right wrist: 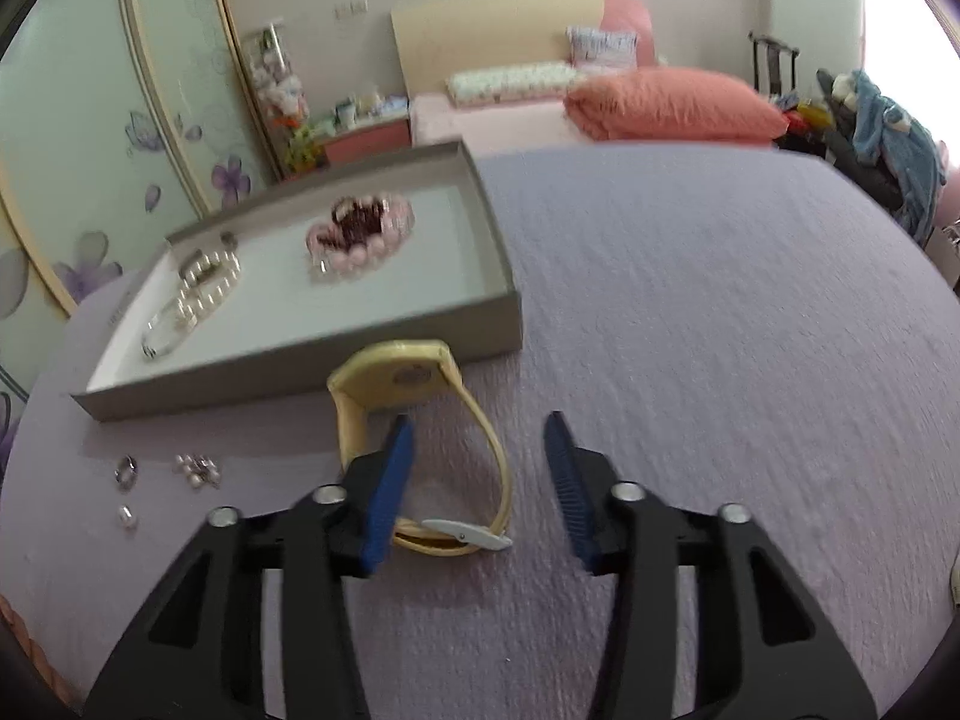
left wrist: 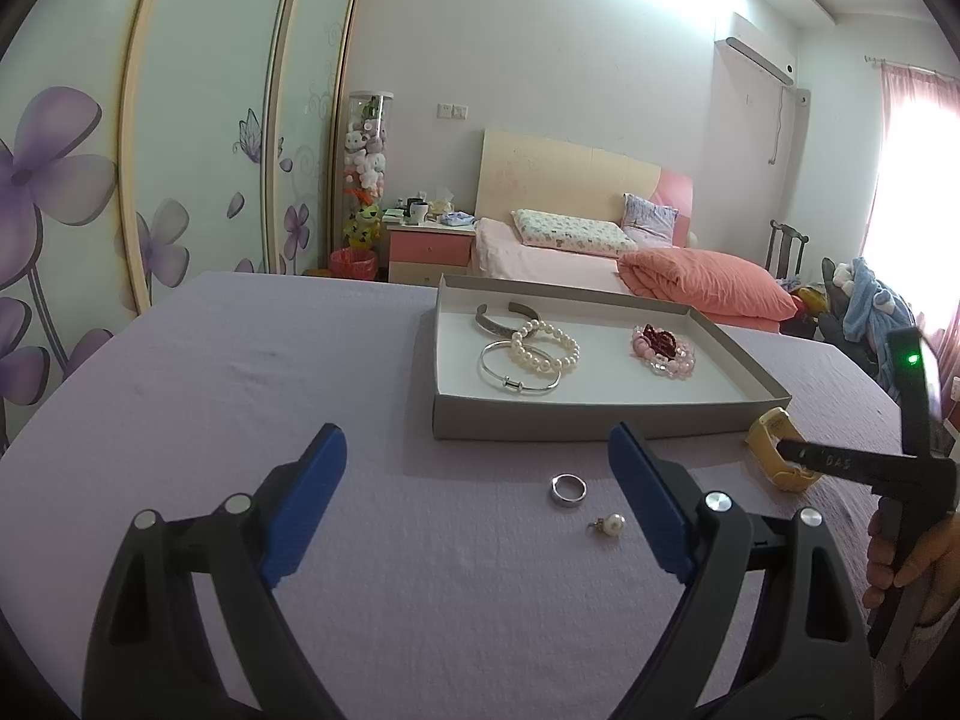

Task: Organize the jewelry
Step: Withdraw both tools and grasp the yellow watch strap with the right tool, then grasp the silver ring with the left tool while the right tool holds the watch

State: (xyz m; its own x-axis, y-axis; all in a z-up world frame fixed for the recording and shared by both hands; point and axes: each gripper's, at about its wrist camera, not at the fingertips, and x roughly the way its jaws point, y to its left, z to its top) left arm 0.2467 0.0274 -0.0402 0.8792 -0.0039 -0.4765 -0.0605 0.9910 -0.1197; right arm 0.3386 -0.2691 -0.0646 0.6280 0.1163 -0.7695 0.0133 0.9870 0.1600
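Jewelry on a lavender-covered table, with a yellow watch between the right gripper's fingers.

The lavender cloth-covered table (left wrist: pixel 240 360) carries a shallow grey cardboard tray with a white floor (left wrist: pixel 540 423); inside the tray lie a dark metal open cuff (left wrist: pixel 498 315), a white pearl bracelet (left wrist: pixel 543 348) overlapping a thin silver bangle (left wrist: pixel 519 372), and, apart to their right, a heap of pink bead bracelets (left wrist: pixel 663 351); the left gripper (left wrist: pixel 477 504) hovers low over the cloth with its blue pads spread wide and nothing between them; the right gripper (right wrist: pixel 480 480) stands partly open, astride one side of the band of a pale yellow wristwatch (right wrist: pixel 414 378) that lies just in front of the tray's near wall; whether the pads touch the band cannot be told; on the cloth before the tray rest a plain silver ring (left wrist: pixel 567 490) and, just beside it, a single pearl pendant (left wrist: pixel 609 523).
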